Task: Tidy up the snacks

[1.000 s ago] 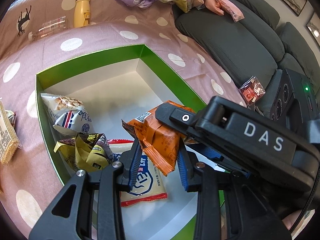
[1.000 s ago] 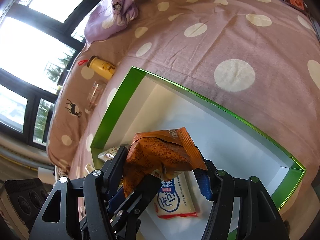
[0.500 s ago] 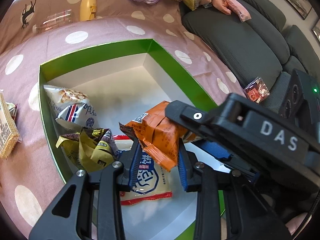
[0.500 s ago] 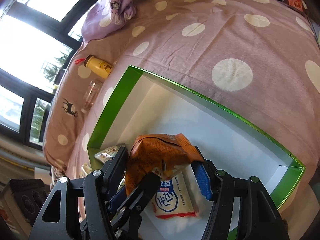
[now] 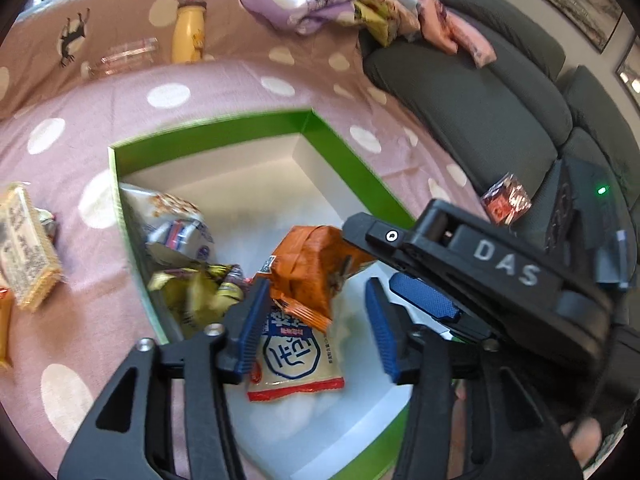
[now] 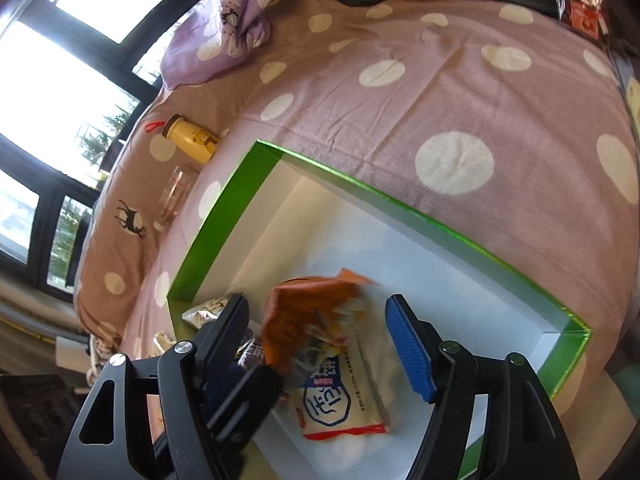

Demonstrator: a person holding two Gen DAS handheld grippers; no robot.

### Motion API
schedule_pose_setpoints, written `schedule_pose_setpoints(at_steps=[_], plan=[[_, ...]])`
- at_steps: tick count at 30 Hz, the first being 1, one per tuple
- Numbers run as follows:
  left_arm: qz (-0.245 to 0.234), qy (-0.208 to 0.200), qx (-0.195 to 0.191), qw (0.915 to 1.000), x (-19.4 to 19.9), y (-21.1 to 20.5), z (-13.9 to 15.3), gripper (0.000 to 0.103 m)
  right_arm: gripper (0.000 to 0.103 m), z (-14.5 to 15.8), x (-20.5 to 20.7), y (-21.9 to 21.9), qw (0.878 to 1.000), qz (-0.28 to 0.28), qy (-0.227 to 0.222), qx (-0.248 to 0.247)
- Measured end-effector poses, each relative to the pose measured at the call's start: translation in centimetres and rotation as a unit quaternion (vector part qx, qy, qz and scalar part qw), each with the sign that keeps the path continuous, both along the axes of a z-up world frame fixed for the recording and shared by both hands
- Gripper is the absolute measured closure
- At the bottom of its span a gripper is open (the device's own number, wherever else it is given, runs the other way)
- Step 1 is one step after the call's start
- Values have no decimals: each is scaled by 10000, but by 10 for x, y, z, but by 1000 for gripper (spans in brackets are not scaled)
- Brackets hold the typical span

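Note:
An orange snack packet (image 5: 316, 268) is loose between both grippers over the green-rimmed white box (image 5: 224, 136); it is blurred in the right wrist view (image 6: 308, 320). My left gripper (image 5: 316, 324) is open, its pads apart around the packet. My right gripper (image 6: 328, 344) is open too and crosses above the left one. In the box lie a white packet with blue print (image 5: 296, 356), a yellow-and-dark crumpled packet (image 5: 200, 288) and a white-blue nut packet (image 5: 172, 220).
A cracker pack (image 5: 24, 248) lies left of the box on the pink dotted cloth. A yellow bottle (image 5: 188, 32) and a clear glass (image 5: 124, 56) lie at the back. A grey sofa (image 5: 480, 92) with a red packet (image 5: 506, 200) stands at the right.
Both grippers have opened; the left one was shut on the orange packet. The packet has dropped lower into the box, and both grippers have pulled back.

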State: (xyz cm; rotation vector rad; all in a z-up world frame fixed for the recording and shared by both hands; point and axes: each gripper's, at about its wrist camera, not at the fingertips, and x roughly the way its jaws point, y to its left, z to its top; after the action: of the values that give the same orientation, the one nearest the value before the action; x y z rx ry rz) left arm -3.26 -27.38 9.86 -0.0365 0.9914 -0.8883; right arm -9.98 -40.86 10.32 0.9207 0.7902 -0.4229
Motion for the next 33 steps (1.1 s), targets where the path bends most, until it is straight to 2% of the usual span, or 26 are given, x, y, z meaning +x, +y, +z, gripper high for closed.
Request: schedule_pose_setpoints(at_steps=[7,10,14,20,26,28,33], plan=[[383,-477,-290,9977,-16,49,34,20,19,29,-5,15,9974,-24,-293,-663],[639,-630,-403,9952,-23,79,44,13,15,43,-5,27,9939,53,-446,-1006],[1174,-640,-518,9897,-29,125,50,9,14,59,-1,50,9862,262,-601,-1523],[2201,-708,-409,9720,-40,197,48,6,12,71,17,93,9713,800,-649,-2145],[3177,-795,-113,9448,-44,266,27,4,12,72,30,136,9592,1447,-786,-2299],[3471,-737,-99,9349,-41,286,18,4,12,71,33,148,9552,1628,-820,-2333],[3925,-356,-168,9189,-27,319,-2,4,12,63,44,180,9448,2077,-694,-2437]])
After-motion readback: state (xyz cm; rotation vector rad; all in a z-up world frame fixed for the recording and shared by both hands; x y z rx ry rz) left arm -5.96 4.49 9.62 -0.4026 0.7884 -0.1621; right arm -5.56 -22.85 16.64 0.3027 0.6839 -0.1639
